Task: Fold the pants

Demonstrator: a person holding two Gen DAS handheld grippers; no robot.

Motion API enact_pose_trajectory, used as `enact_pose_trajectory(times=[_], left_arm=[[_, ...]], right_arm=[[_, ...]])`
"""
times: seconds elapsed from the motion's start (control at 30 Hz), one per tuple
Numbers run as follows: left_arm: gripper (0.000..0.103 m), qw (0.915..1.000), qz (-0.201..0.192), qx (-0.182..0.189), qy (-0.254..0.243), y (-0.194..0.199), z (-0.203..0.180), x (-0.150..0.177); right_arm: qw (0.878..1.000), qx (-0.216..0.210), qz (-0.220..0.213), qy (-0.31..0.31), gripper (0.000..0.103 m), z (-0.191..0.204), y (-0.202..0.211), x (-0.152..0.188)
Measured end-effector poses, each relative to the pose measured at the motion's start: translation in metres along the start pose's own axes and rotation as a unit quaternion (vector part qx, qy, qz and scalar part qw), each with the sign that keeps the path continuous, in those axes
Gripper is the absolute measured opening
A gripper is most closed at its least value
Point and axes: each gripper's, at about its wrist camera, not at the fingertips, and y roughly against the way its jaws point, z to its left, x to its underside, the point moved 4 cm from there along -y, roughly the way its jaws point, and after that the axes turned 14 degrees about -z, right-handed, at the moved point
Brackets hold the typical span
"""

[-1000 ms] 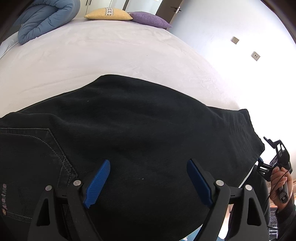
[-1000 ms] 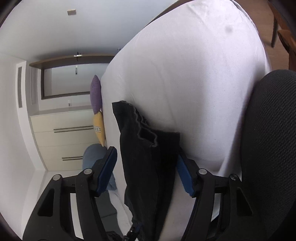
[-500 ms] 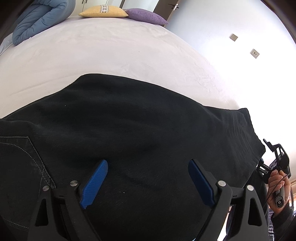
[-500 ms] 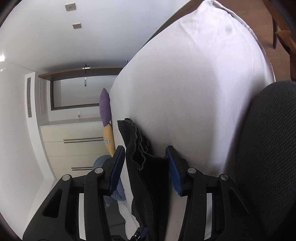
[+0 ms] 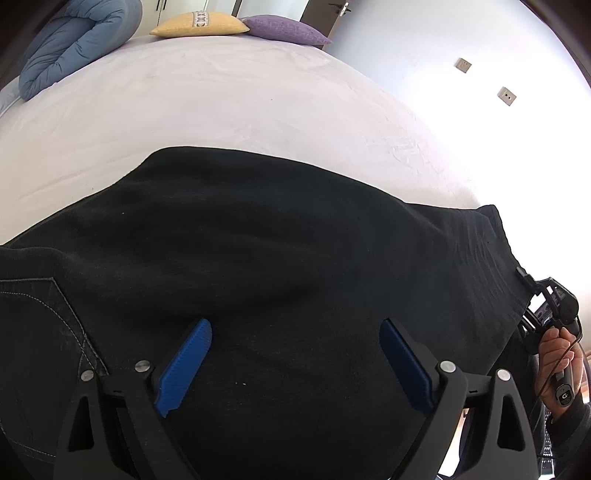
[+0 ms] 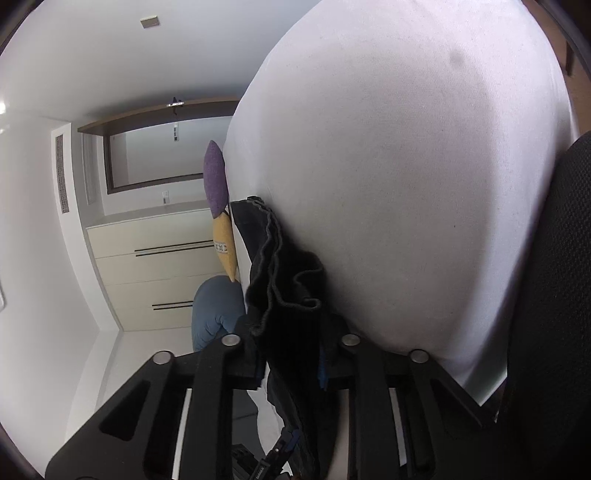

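Black pants (image 5: 280,266) lie spread across the white bed (image 5: 229,96), waist and pocket stitching toward the left of the left wrist view, leg hems at the far right near the bed's edge.

Right gripper (image 6: 291,358) is clenched on the bunched hem end of the pants; its jaws have just been closing, w/ the dark cloth pinched between them and ruffled up in front. It comes in low from the side, prob. so the hem can be lifted and carried over toward the waist.

Left gripper (image 5: 295,354) hovers over the mid-leg area w/ its blue fingers (image 5: 184,365) spread wide, grasping nothing; its jaws have just been opening. Whether the tips touch the cloth is hard to tell from this angle. Likely it waits there to pin or catch the fabric at the fold line.

The person's right hand (image 5: 557,365) shows at the far right of the left view, wrapped around the other tool's handle.

Blue duvet (image 5: 70,44), yellow pillow (image 5: 199,24) and purple pillow (image 5: 284,31) sit at the head of the bed, well apart from the pants.
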Motion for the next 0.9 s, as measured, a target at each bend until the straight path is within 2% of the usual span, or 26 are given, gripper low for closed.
enact_pose_trajectory(times=[0.1, 0.2, 0.27, 0.3, 0.37, 0.4, 0.43, 0.5, 0.53, 0.57, 0.6, 0.63, 0.67, 0.7, 0.77, 0.9], left_arm=[[0.093, 1.0000, -0.002, -0.001, 0.002, 0.001, 0.001, 0.001], [0.093, 0.9999, -0.005, 0.002, 0.009, 0.002, 0.003, 0.002], [0.093, 0.9997, -0.008, 0.009, 0.020, 0.004, 0.007, 0.001], [0.093, 0.9995, -0.010, 0.013, 0.026, 0.005, 0.009, 0.001], [0.093, 0.9989, -0.014, 0.022, 0.039, 0.007, 0.012, 0.000], [0.093, 0.9984, -0.017, 0.026, 0.047, 0.009, 0.014, 0.000], [0.093, 0.9977, -0.020, 0.031, 0.057, 0.011, 0.017, 0.000], [0.093, 0.9957, -0.026, 0.041, 0.079, 0.014, 0.022, -0.002], [0.093, 0.9938, -0.030, 0.047, 0.096, 0.016, 0.025, -0.003], [0.093, 0.9917, -0.034, 0.055, 0.111, 0.018, 0.027, -0.004], [0.094, 0.9892, -0.038, 0.065, 0.126, 0.021, 0.029, -0.005], [0.095, 0.9864, -0.041, 0.074, 0.141, 0.024, 0.031, -0.006], [0.097, 0.9839, -0.044, 0.083, 0.152, 0.025, 0.030, -0.008], [0.099, 0.9814, -0.046, 0.092, 0.162, 0.026, 0.030, -0.009], [0.100, 0.9762, -0.048, 0.107, 0.182, 0.026, 0.029, -0.012], [0.100, 0.9654, -0.041, 0.141, 0.216, 0.017, 0.018, -0.021]], right_arm=[[0.999, 0.029, -0.013, 0.042, 0.008, 0.011, -0.001, 0.004], [0.990, 0.066, -0.026, 0.125, 0.007, 0.042, -0.002, 0.013], [0.972, 0.083, -0.033, 0.217, 0.007, 0.080, -0.005, 0.028], [0.956, 0.088, -0.034, 0.276, 0.007, 0.102, -0.007, 0.041], [0.901, 0.084, -0.022, 0.425, 0.007, 0.148, -0.017, 0.090], [0.863, 0.077, -0.004, 0.499, 0.007, 0.162, -0.024, 0.125], [0.812, 0.067, 0.024, 0.580, 0.007, 0.171, -0.033, 0.169], [0.730, 0.051, 0.080, 0.677, 0.007, 0.163, -0.042, 0.243], [0.695, 0.053, 0.105, 0.709, 0.007, 0.152, -0.050, 0.273], [0.674, 0.056, 0.123, 0.727, 0.007, 0.136, -0.043, 0.297], [0.667, 0.062, 0.139, 0.729, 0.007, 0.124, -0.051, 0.310], [0.667, 0.069, 0.151, 0.726, 0.006, 0.119, -0.064, 0.317], [0.664, 0.074, 0.157, 0.727, 0.006, 0.110, -0.057, 0.323], [0.657, 0.075, 0.159, 0.733, 0.006, 0.106, -0.057, 0.328], [0.632, 0.071, 0.151, 0.757, 0.006, 0.104, -0.054, 0.335], [0.622, 0.069, 0.133, 0.769, 0.006, 0.107, -0.057, 0.333]])
